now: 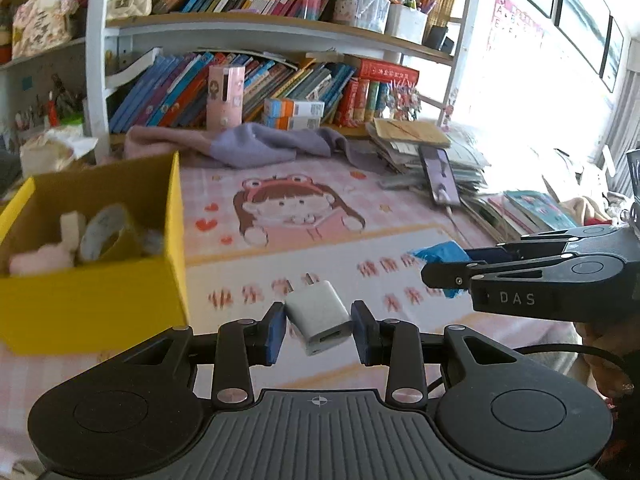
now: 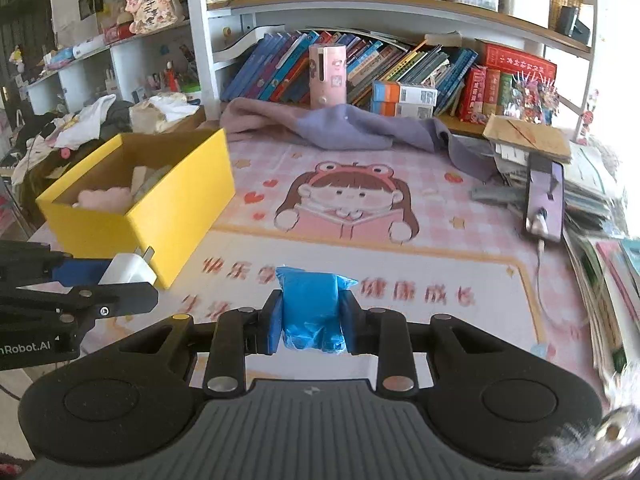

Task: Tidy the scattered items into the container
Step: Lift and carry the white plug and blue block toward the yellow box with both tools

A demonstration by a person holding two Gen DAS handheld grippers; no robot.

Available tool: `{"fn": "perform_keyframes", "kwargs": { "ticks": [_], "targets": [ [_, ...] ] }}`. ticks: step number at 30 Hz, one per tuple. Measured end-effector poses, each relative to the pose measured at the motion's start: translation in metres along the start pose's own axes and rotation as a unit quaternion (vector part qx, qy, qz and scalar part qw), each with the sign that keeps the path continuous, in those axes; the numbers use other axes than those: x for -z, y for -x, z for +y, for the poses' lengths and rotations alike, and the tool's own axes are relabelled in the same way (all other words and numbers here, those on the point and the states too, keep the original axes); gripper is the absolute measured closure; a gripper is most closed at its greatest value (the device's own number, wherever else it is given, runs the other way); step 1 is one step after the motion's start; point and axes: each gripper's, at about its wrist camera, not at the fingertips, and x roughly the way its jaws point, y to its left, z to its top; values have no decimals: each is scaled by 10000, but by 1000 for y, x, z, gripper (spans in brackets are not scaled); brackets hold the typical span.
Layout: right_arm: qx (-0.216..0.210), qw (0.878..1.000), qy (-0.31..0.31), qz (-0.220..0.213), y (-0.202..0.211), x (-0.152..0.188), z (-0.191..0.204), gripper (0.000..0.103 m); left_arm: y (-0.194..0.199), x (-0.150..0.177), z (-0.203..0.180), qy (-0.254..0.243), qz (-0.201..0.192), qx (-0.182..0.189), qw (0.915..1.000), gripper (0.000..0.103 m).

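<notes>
My left gripper (image 1: pixel 319 328) is shut on a white USB charger plug (image 1: pixel 320 316), held above the pink cartoon desk mat, just right of the yellow box (image 1: pixel 120 292). The plug also shows in the right wrist view (image 2: pixel 128 270) close to the box's front corner. My right gripper (image 2: pixel 312 320) is shut on a blue plastic packet (image 2: pixel 312 308), held above the mat; the packet also shows in the left wrist view (image 1: pixel 442 254). The yellow box (image 2: pixel 172 216) holds a tape roll (image 1: pixel 102 232), a pink fluffy item (image 2: pixel 106 200) and other small things.
A purple-grey cloth (image 2: pixel 352 128) lies at the back of the mat. A pink cylinder (image 2: pixel 328 76) and rows of books stand on the shelf behind. A phone (image 2: pixel 546 200) lies on a stack of books and papers at the right. Clothes are piled left of the box.
</notes>
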Motion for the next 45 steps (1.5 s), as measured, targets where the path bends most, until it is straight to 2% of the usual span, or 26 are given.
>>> {"fn": "perform_keyframes", "kwargs": {
  "ticks": [6, 15, 30, 36, 45],
  "targets": [
    [59, 10000, -67, 8, 28, 29, 36, 76, 37, 27, 12, 6, 15, 17, 10000, 69],
    [-44, 9999, 24, 100, 52, 51, 83, 76, 79, 54, 27, 82, 9, -53, 10000, 69],
    [-523, 9968, 571, 197, 52, 51, 144, 76, 120, 76, 61, 477, -121, -408, 9980, 69],
    [-825, 9923, 889, 255, 43, 45, 168, 76, 131, 82, 76, 739, -152, -697, 9947, 69],
    [-1171, 9855, 1185, 322, 33, 40, 195, 76, 138, 90, 94, 1033, -148, -945, 9900, 69]
  ]
}}
